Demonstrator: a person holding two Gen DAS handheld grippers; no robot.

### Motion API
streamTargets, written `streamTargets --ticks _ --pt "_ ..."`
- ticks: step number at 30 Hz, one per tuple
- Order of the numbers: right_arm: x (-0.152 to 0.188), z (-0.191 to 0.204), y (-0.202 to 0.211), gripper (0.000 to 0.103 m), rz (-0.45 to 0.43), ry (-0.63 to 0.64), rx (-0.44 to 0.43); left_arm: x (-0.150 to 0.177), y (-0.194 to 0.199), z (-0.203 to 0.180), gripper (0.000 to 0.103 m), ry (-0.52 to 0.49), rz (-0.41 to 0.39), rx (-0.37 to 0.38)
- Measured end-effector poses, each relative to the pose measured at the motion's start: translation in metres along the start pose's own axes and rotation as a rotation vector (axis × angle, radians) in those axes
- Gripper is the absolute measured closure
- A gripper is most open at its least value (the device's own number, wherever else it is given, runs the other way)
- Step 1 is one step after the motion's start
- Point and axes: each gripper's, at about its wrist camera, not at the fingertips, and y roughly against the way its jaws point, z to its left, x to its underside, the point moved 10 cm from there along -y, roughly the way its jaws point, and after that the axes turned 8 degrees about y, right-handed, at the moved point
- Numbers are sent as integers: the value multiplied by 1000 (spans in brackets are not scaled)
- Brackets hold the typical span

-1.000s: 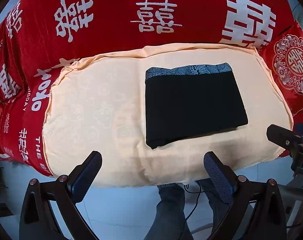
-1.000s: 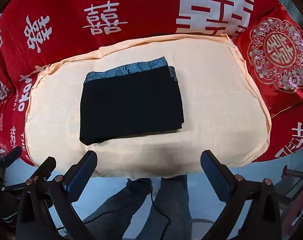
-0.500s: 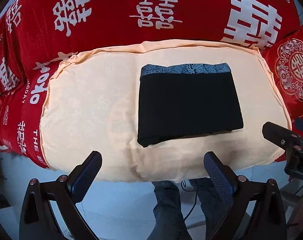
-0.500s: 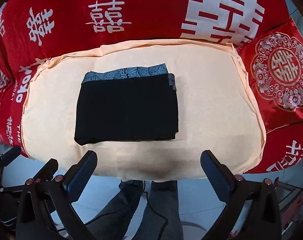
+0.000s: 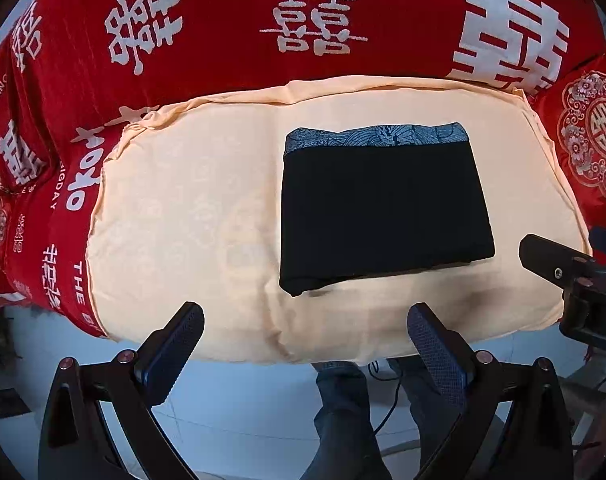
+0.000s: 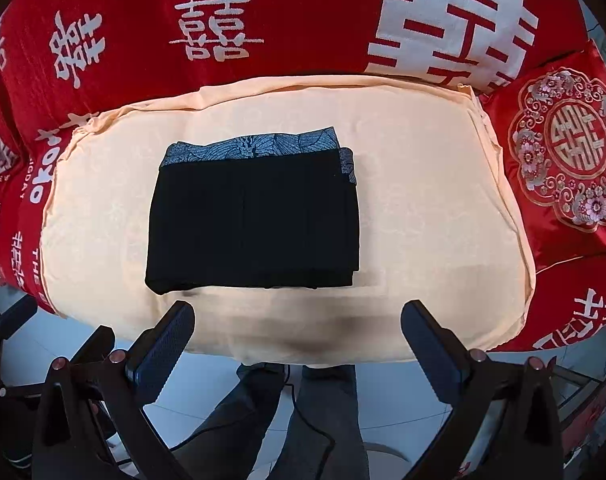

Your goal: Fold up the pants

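Left wrist view: folded pants lie ahead-right of the left gripper on the peach cushion; both jaws released, the right gripper squarer to them.

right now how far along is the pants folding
Done: the black pants lie as a compact folded rectangle on the peach cushion. In hand: nothing; the left hand-held gripper and right hand-held gripper are open and clear. Left: apparently nothing.
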Motion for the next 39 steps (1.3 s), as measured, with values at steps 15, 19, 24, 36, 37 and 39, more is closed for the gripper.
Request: streamTargets --ticks 15,19,24,36,37,39 --pt "2 2 -1 0 9 2 3 0 0 -5 1 -21 -1 7" --pt "2 3 -1 0 11 1 1 0 1 -5 1 -22 -7 -4" --pt "3 4 -2 0 12 1 -1 -1 2 -7 1 -33 -18 2" --pt "7 4 -4 0 15 1 -3 1 0 -9 1 -18 -8 15" --pt "8 4 -4 0 16 1 -3 1 0 -10 1 -20 -10 17" --pt "9 4 -4 0 17 0 -5 1 2 -12 1 -33 -19 21"
